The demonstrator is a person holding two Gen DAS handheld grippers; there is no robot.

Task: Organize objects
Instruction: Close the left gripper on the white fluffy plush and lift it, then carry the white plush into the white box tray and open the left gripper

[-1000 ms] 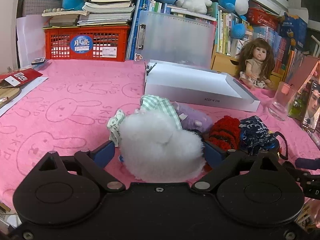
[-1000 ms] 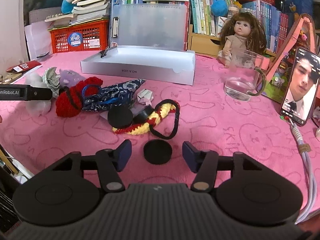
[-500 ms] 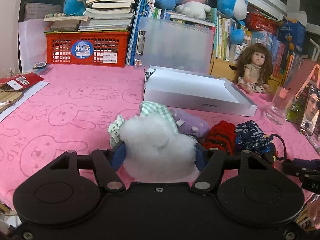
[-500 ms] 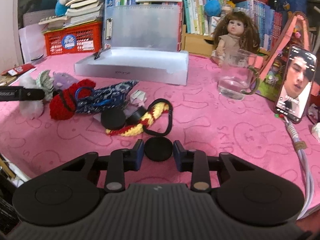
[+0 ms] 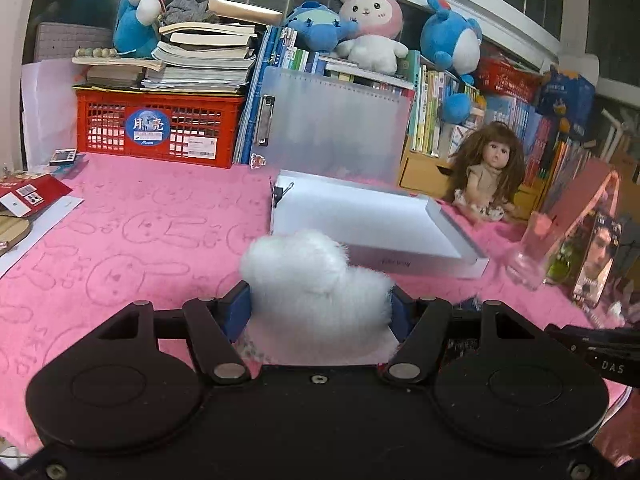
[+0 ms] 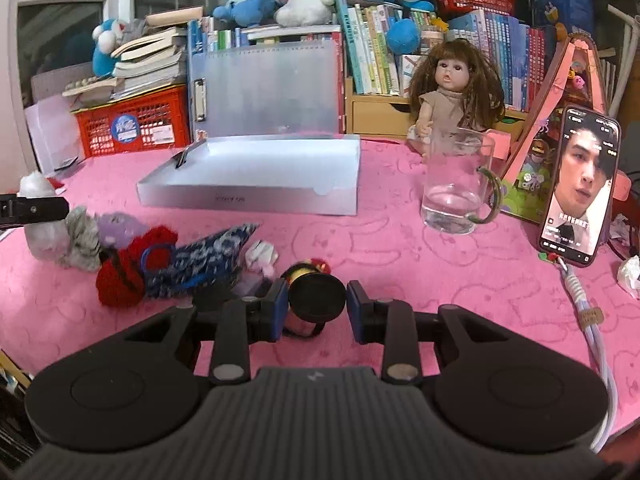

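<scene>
My left gripper [image 5: 320,306] is shut on a white fluffy ball [image 5: 308,272] and holds it above the pink cloth, in front of the open white box [image 5: 360,216]. My right gripper [image 6: 317,306] is shut on a black round disc [image 6: 317,298], raised off the cloth. Behind the disc lies a pile: a red knitted piece [image 6: 128,276], a blue patterned pouch [image 6: 200,260], a purple item [image 6: 116,226] and a grey checked cloth [image 6: 82,244]. At the right wrist view's left edge the left gripper [image 6: 32,210] shows with the white fluffy ball [image 6: 36,184]. The white box [image 6: 248,168] holds only a clip.
A glass mug [image 6: 456,192] with water, a propped phone [image 6: 576,184] with its cable [image 6: 588,312] and a doll [image 6: 452,92] stand to the right. A red crate [image 5: 160,128], a clear folder [image 5: 332,124], books and plush toys line the back.
Both grippers closed, the left on the white fluffy ball and the right on the black disc. Each then lifted its thing off the pink cloth.
</scene>
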